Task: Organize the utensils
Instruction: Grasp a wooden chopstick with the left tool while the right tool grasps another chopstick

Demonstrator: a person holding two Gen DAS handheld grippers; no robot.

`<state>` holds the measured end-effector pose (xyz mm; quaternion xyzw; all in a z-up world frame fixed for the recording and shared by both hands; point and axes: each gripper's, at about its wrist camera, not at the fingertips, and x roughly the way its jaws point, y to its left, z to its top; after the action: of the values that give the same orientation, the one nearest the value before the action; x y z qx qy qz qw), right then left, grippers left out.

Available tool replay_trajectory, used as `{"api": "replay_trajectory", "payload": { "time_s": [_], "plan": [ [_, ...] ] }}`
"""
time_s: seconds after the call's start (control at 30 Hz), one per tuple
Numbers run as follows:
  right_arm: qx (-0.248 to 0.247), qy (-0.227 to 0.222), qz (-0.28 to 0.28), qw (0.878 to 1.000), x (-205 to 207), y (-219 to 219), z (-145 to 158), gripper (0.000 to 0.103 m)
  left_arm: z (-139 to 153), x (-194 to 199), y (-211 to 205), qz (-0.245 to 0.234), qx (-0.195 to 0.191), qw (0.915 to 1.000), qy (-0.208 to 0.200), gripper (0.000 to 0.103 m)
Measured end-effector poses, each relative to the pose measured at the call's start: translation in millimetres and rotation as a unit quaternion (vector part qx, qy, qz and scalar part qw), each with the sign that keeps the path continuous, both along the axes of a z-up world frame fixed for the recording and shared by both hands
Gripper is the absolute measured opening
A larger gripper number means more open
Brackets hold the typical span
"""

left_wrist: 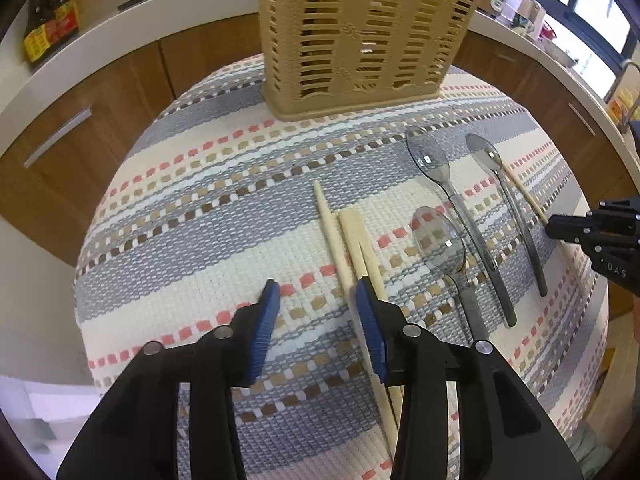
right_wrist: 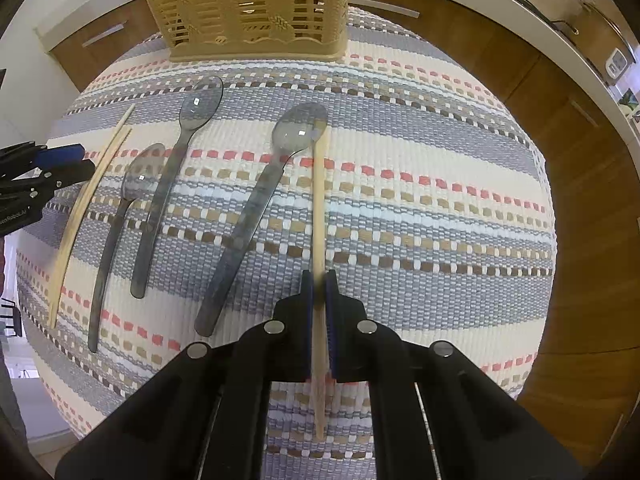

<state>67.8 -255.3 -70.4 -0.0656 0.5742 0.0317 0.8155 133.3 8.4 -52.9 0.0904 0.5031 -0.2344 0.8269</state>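
Observation:
A tan slotted utensil basket [left_wrist: 360, 36] stands upright at the far end of the striped mat [left_wrist: 200, 208]; it also shows in the right wrist view [right_wrist: 248, 4]. My left gripper [left_wrist: 316, 320] is open just above the mat, its right pad beside two wooden chopsticks [left_wrist: 352, 248]. Three clear grey plastic spoons [left_wrist: 444, 248] lie to their right. My right gripper [right_wrist: 319, 312] is shut on a single wooden chopstick [right_wrist: 318, 200], which lies lengthwise beside the rightmost spoon [right_wrist: 256, 208]. The right gripper also shows at the right edge of the left wrist view [left_wrist: 560, 229].
The mat covers a small table with edges close on all sides. Wooden cabinets [left_wrist: 100, 112] under a white counter curve behind it. A dark bottle [left_wrist: 52, 20] stands on the counter at the left. Windows and small items line the counter at the right.

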Motion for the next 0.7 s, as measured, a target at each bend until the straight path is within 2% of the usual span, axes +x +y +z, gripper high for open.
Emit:
{"api": "replay_trajectory", "payload": {
  "time_s": [0.17, 0.27, 0.3, 0.53, 0.6, 0.7],
  "plan": [
    [-0.005, -0.003, 0.003, 1.000, -2.2, 0.6, -0.5, 0.004, -1.5, -4.5, -13.2, -0.004, 0.052, 0.9984, -0.021, 0.036],
    [0.003, 0.002, -0.007, 1.000, -3.2, 5.5, -3.9, 0.004, 0.3, -7.0, -14.4, -0.004, 0.062, 0.9978, -0.019, 0.009],
    [0.007, 0.005, -0.010, 1.000, -4.5, 2.9, -3.2, 0.005, 0.1, -7.8, -15.2, 0.000, 0.071, 0.9972, -0.020, 0.005],
    [0.031, 0.021, -0.006, 0.999, -0.2, -11.4, -3.1, 0.006, 0.2, -2.6, 5.2, 0.004, 0.024, 0.9997, 0.002, 0.006],
    [0.037, 0.021, 0.000, 0.999, 4.8, -14.8, -0.2, 0.010, 1.0, 0.0, 9.4, -0.002, 0.005, 0.9999, 0.015, 0.018],
    [0.036, 0.029, 0.005, 0.999, 15.3, -15.9, 0.4, 0.017, 2.9, 4.4, 12.5, -0.012, -0.001, 0.9995, 0.029, 0.025]
  ]
}}
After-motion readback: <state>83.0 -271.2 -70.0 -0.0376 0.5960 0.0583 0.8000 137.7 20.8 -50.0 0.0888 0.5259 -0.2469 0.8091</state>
